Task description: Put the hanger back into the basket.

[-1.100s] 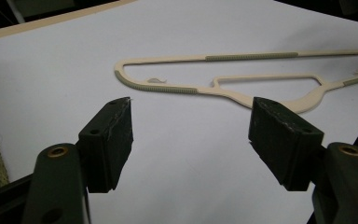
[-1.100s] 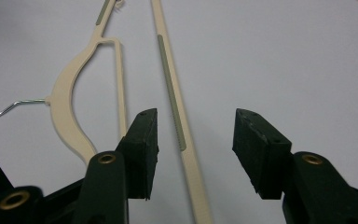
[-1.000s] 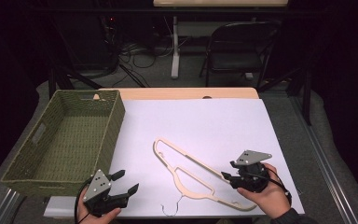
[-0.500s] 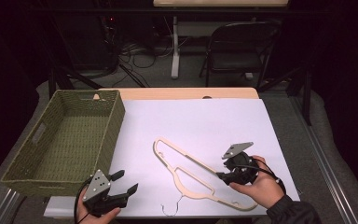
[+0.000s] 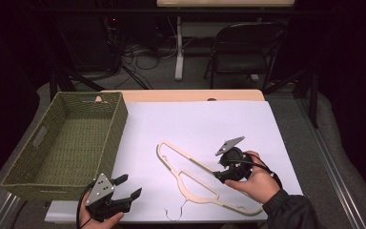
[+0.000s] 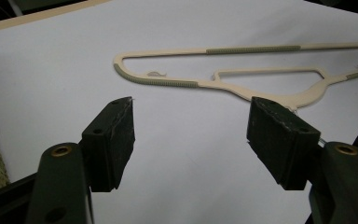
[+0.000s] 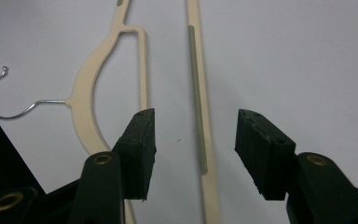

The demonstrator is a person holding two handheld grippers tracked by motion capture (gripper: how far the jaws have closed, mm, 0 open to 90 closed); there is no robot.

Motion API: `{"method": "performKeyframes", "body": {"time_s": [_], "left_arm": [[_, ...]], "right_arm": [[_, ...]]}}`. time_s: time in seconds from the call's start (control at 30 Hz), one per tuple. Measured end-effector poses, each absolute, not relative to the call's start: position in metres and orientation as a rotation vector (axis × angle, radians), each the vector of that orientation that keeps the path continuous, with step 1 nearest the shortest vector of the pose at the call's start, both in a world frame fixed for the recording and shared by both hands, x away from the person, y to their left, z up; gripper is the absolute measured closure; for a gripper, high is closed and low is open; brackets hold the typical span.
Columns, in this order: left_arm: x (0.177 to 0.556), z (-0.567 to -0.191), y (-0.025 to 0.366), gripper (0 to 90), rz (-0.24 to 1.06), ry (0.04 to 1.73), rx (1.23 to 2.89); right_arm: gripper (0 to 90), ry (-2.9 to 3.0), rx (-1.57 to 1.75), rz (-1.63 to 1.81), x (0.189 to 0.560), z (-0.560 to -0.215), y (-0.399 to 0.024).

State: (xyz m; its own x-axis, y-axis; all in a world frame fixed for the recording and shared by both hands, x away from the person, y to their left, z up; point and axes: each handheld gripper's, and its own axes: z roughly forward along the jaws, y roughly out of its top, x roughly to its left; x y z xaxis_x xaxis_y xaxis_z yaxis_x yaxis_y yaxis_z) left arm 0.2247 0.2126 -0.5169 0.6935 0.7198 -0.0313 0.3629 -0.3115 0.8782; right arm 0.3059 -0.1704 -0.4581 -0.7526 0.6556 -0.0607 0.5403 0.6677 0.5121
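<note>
A cream plastic hanger (image 5: 190, 172) with a thin wire hook (image 5: 175, 215) lies flat on the white sheet (image 5: 195, 124). My right gripper (image 5: 218, 171) hovers over the hanger's middle, open. Its jaws have just been opening and now straddle the long ribbed bar (image 7: 199, 116) without pressing on it. In the right gripper view (image 7: 196, 126) the hook (image 7: 0, 105) curls at the left. My left gripper (image 5: 129, 187) rests near the front edge, open and empty. In the left gripper view (image 6: 191, 121) the hanger (image 6: 168, 83) lies well beyond the jaws.
A green woven basket (image 5: 116, 119) stands at the left of the table, with nothing inside that I can see. The table's bare wooden strip (image 5: 181, 95) runs along the far edge. Beyond it are a folding chair (image 5: 240, 52) and cables on the floor.
My right gripper has moved left and slightly away from me, from the hanger's near end to its middle. Its jaws stand wider. The left gripper has stayed put.
</note>
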Motion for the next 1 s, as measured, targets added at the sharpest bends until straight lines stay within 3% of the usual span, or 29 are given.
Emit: {"method": "performKeyframes", "body": {"time_s": [0.37, 1.0], "left_arm": [[0.225, -0.518, 0.214, 32.6, 0.458, 0.841, 1.929], [0.226, -0.519, 0.213, 32.7, 0.454, 0.844, 1.93]], "right_arm": [[53.9, 2.722, 0.928, 0.659, 0.317, -0.463, -0.142], [56.5, 2.746, 0.91, 0.617, 0.324, -0.466, -0.136]]}}
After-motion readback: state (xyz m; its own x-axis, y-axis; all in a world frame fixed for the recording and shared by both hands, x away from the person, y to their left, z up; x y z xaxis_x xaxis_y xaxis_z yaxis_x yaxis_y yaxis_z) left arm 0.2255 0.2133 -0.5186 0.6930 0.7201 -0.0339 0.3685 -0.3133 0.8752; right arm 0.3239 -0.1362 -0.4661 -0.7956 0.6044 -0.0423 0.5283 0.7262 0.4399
